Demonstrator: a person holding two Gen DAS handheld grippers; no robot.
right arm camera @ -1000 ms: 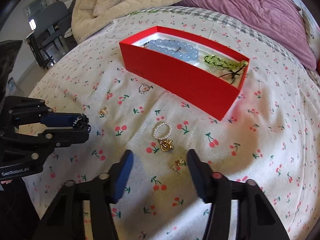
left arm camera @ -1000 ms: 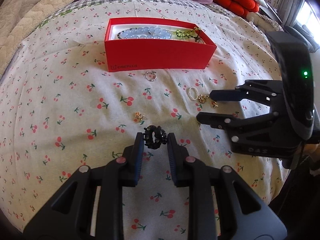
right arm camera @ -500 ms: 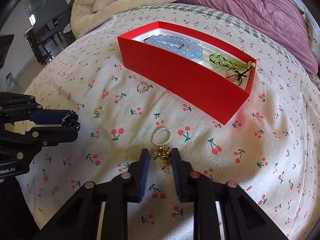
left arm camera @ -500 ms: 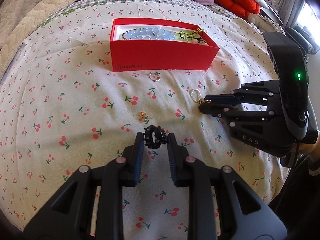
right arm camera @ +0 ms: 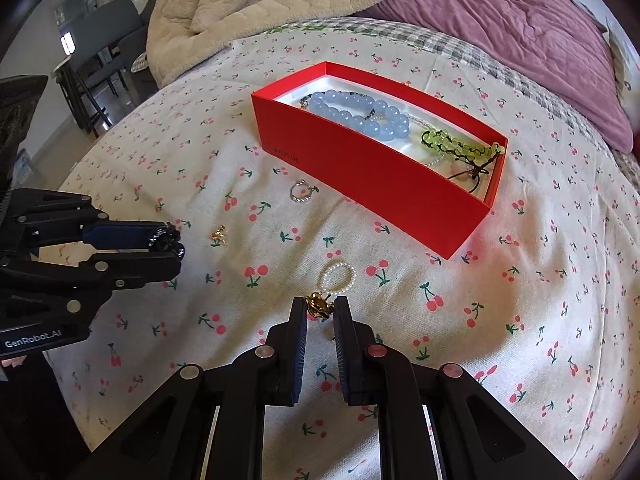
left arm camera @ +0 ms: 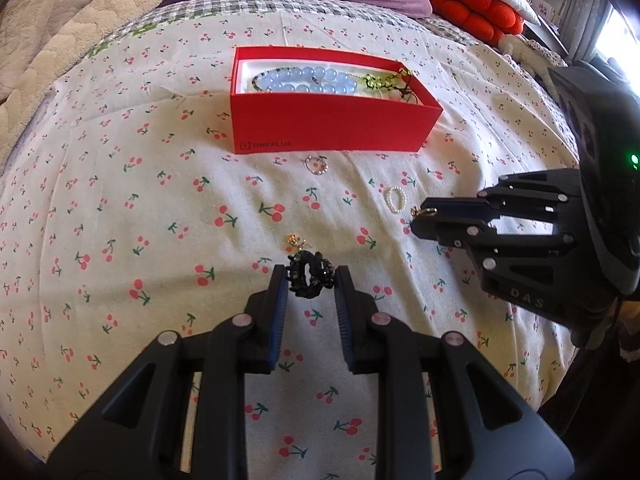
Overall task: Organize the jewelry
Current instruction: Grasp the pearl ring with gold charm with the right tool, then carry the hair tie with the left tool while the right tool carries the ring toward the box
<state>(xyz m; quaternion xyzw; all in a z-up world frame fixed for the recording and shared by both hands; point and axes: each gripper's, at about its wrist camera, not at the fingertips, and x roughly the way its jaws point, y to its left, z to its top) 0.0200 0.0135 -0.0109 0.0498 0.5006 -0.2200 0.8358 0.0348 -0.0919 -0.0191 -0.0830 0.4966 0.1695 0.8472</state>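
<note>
Two grips | left gripper (left arm camera: 311,280) clamped on black ring (left arm camera: 310,276); right gripper (right arm camera: 320,312) clamped on gold charm (right arm camera: 319,305) | tiny, light, slippery: pinch midbody | box (right arm camera: 372,176) ahead of both

A purple blanket (right arm camera: 520,40) and beige quilt (right arm camera: 248,4) lie bunched along the bed's (right arm camera: 540,280) far edge; red cushions (left arm camera: 476,12) beyond.

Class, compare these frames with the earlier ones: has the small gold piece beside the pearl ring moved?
Yes. The right gripper has closed on the gold piece and raised it off the bedspread, so it now sits nearer the pearl ring, which stayed put.
</note>
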